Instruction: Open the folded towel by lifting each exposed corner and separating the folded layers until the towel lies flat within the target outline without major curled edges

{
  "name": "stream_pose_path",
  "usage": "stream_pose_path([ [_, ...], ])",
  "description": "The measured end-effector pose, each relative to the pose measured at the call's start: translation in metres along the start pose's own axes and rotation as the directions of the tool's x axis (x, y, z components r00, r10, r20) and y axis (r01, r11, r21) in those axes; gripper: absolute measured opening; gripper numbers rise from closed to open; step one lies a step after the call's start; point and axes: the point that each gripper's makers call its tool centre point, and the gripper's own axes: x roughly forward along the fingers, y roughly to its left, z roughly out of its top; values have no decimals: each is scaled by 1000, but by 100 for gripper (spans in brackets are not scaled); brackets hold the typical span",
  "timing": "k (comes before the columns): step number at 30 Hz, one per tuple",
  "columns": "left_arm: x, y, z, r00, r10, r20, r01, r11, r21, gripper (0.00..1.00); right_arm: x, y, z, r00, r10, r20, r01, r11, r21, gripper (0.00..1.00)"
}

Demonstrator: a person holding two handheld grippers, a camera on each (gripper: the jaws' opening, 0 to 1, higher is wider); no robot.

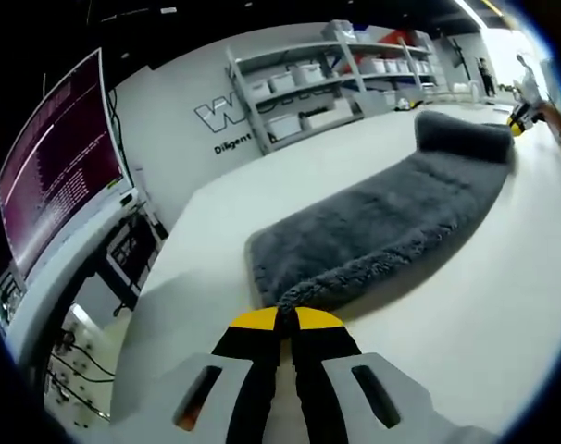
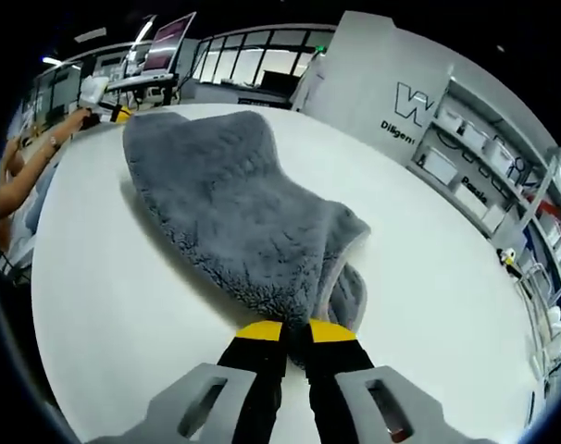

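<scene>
item: left gripper point(image 1: 285, 319). yellow-tipped jaws pressed together, pinching the near edge of the towel point(image 1: 382, 222) at a corner directly ahead of the tips. from that pinch the towel runs forward and to the right, away from the gripper, across the white table point(image 1: 484, 314); its far end is rolled or folded back on itself. the right gripper point(image 1: 523, 118) sits beyond that far end, small and hard to read.

item: right gripper point(image 2: 296, 330). jaws closed on the towel point(image 2: 216, 213) at its near end, where an upper layer overhangs a lower fold just right of the tips. the towel stretches ahead and to the left over the table point(image 2: 114, 314); the left gripper point(image 2: 109, 113) sits at its far end, with a person's arm point(image 2: 31, 176) beside it.

item: towel. grey, deep pile, thick. judged soft and limp, moderately heavy for cloth, not slippery, not fragile; likely to sag between two holds and drag on the table. folded layers may cling by their pile.

hold: best taken at exposed corners, top layer only, with the hem deep between the jaws so the plush does not slip out.

surrounds: monitor point(image 1: 58, 166) left of the left gripper; shelving point(image 1: 327, 83) ahead. target outline not discernible.
</scene>
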Motion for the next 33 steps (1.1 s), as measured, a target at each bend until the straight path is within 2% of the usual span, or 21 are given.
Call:
stream_pose_path([
  [3, 0, 0, 0, 1000, 0, -1, 0, 1000, 0, 4, -2, -2, -4, 1000, -9, -9, 8, 1000, -7, 3],
  [14, 1, 4, -3, 1000, 12, -7, -12, 1000, 2, 4, -22, -30, -34, 995, -72, -68, 72, 997, -1, 3],
  [23, 1, 4, -3, 1000, 16, -8, -16, 1000, 7, 4, -34, -51, -52, 993, -101, -67, 103, 994, 30, 3],
  [33, -1, 1, -3, 1000, 14, -9, -14, 1000, 4, 4, -42, -52, -60, 994, -85, -75, 88, 995, 36, 2],
])
